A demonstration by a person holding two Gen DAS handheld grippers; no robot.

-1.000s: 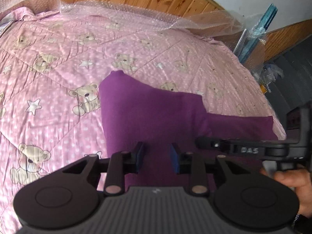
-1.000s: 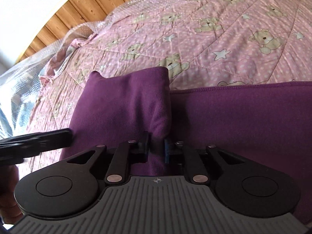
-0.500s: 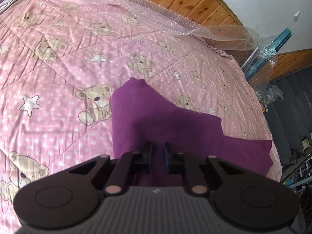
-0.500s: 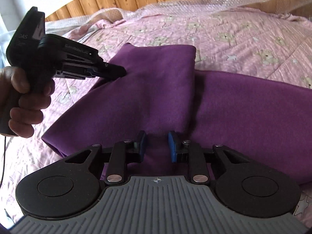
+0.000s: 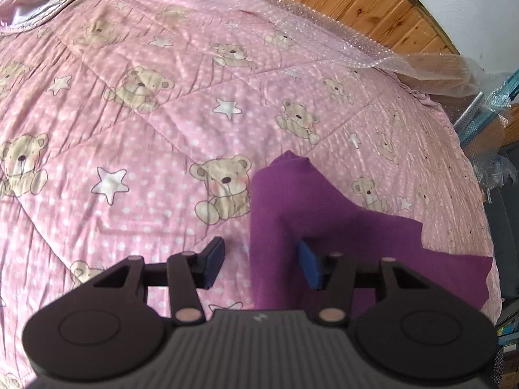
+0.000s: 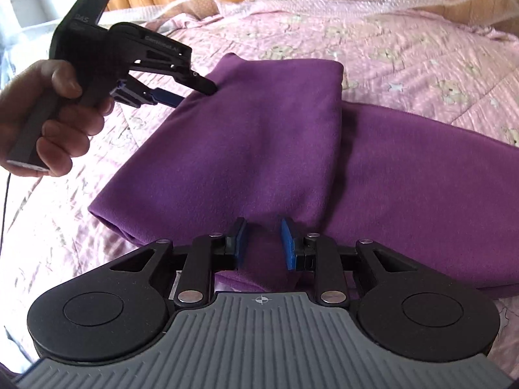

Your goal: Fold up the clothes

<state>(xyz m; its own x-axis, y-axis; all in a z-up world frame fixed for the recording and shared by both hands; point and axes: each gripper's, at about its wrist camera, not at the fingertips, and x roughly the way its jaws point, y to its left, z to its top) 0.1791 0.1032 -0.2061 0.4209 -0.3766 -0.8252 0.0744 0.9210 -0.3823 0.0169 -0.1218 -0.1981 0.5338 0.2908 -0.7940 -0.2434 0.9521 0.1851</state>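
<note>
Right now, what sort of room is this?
Probably a bedroom: a purple garment lies on a bed under a pink teddy-bear quilt, with wood panelling behind.

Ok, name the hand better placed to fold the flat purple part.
Probably right. The right gripper, jaws opening with cloth between, sits beside the unfolded part of the purple garment. The left gripper, opening around cloth too, is at the folded flap's far corner.

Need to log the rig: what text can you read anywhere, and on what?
"DAS": top rear of the left tool, partly shadowed.
White lettering along the same tool's side arm: too blurred to read.
Purple garment, quilt: no text, only bears and stars.
</note>
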